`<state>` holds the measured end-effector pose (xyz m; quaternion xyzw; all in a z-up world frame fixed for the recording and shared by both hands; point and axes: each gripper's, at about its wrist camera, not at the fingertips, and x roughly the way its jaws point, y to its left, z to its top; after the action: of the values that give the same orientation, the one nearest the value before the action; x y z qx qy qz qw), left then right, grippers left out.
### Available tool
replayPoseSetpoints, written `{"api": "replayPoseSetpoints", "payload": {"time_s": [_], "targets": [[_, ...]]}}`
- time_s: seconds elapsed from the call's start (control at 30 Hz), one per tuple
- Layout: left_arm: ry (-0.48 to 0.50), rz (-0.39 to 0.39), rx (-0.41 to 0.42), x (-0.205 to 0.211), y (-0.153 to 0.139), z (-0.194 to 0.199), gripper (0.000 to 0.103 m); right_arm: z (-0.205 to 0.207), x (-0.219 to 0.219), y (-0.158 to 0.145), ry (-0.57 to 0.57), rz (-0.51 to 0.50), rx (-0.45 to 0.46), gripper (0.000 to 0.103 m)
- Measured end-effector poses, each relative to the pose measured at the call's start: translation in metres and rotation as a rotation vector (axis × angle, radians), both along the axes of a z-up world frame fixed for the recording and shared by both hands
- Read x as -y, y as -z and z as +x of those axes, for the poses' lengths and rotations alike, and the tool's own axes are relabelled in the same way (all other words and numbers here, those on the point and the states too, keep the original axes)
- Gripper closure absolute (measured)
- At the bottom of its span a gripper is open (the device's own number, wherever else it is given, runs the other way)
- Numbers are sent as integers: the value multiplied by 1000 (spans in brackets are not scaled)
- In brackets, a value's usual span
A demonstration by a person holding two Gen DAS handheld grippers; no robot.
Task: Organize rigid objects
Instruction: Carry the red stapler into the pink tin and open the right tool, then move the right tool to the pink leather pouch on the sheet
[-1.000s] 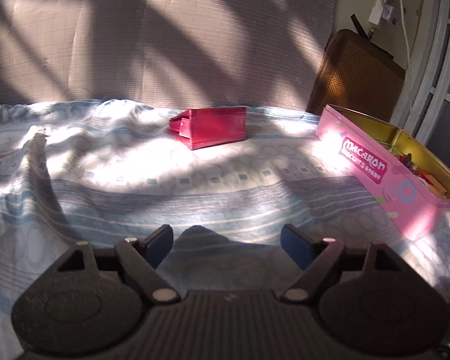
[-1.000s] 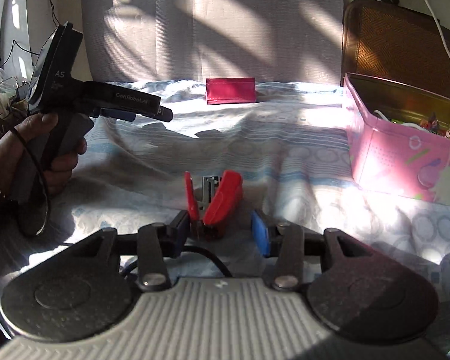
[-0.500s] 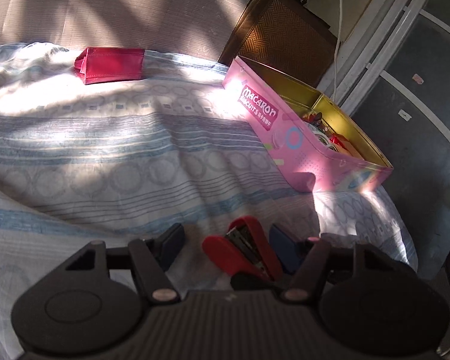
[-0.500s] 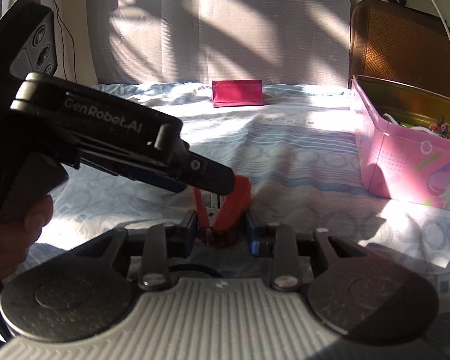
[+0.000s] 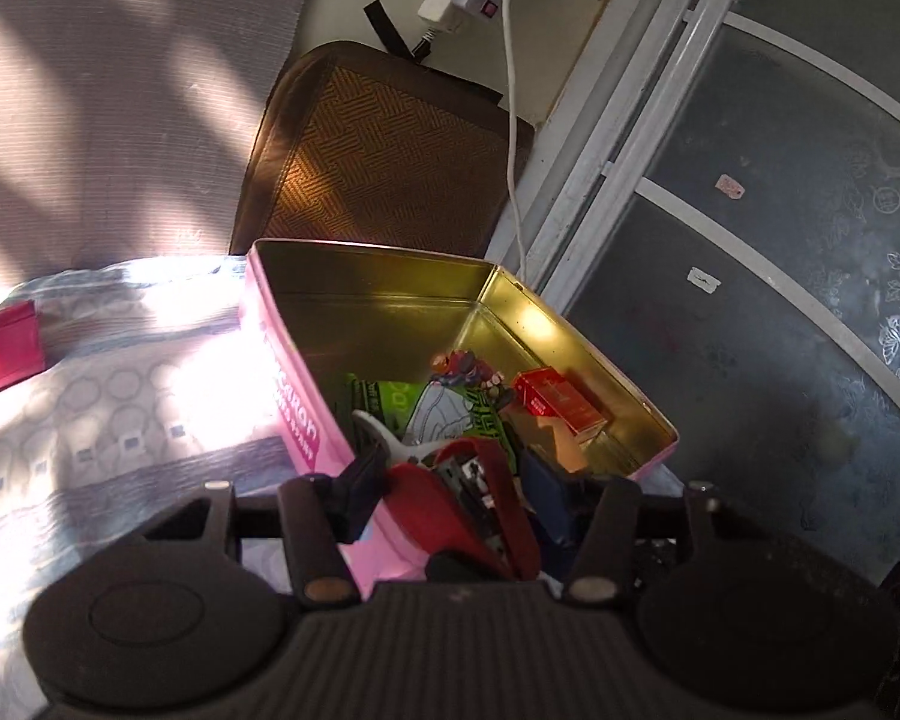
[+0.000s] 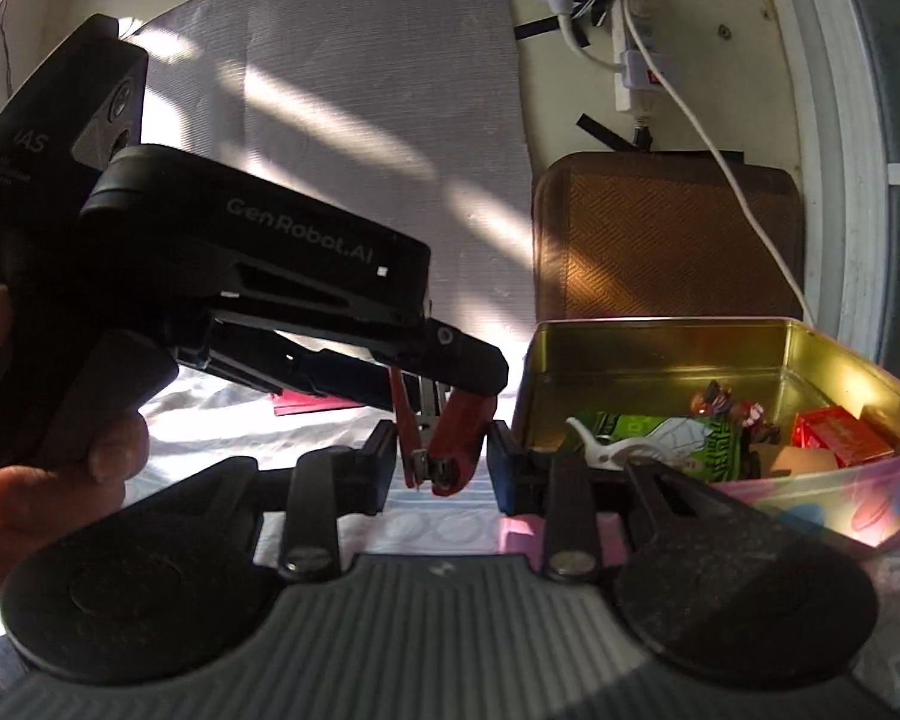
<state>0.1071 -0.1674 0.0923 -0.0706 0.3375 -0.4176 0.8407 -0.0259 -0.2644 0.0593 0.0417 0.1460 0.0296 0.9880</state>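
Red stapler (image 5: 468, 498) held beside the pink tin (image 5: 294, 402).
Left tongs (image 5: 456, 480) clamp it; right tongs (image 6: 441, 459) stand slightly apart around it.

One red metal stapler (image 5: 462, 498) and one pink rectangular biscuit tin (image 5: 294, 408) are visible. The tin holds one small red carton (image 5: 561, 402), one white plastic clip (image 6: 594, 450) and one little figurine (image 5: 468, 369). One flat crimson pouch (image 5: 3, 348) lies apart.
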Motion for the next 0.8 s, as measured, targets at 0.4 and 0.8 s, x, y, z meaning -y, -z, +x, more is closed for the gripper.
{"api": "replayPoseSetpoints", "payload": {"time_s": [0.4,0.8], "targets": [[-98,110,-16,87,30,71,33,78,69,32,285,5,-85,65],[-249,55,84,-71,31,31,27,22,39,9,263,75,74,65]]}}
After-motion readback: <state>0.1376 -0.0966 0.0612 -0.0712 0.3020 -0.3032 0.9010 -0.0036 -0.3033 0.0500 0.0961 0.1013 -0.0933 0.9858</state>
